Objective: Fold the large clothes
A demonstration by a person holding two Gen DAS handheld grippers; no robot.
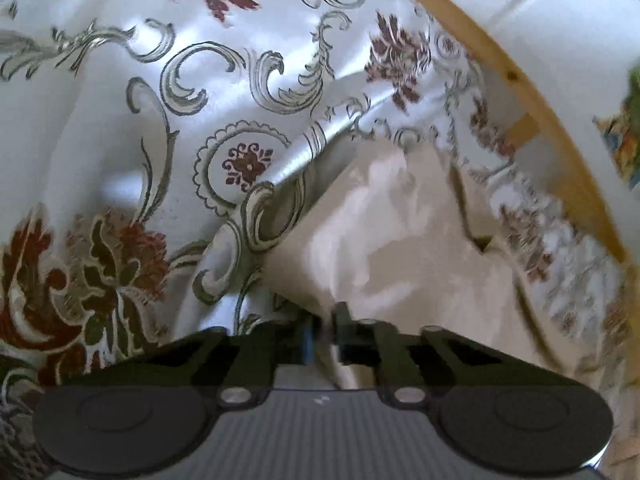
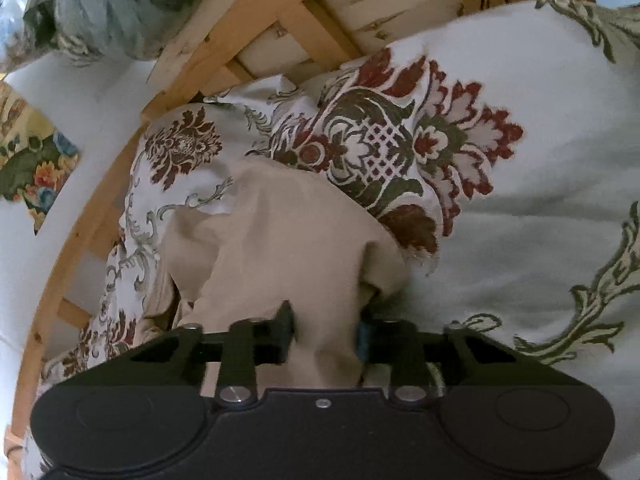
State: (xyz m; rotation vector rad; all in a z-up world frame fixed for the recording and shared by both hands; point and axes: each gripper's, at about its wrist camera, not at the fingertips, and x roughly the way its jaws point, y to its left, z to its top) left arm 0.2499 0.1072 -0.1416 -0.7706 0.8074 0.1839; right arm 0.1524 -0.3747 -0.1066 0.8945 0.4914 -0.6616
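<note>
A beige garment [image 1: 400, 248] lies bunched on a white floral bedspread [image 1: 140, 140]. My left gripper [image 1: 323, 336] is shut on an edge of the beige garment, which hangs forward from the fingers. In the right wrist view the same beige garment [image 2: 280, 240] bulges up between the fingers. My right gripper [image 2: 326, 336] is closed on a thick fold of it, jaws held apart by the cloth. The bedspread [image 2: 520, 220] fills the right of that view.
A wooden slatted bed frame [image 1: 532, 96] runs along the right edge of the bedspread and also shows in the right wrist view [image 2: 248, 32]. A floral cushion [image 2: 32, 160] lies at the left. A white wall [image 1: 560, 20] stands behind.
</note>
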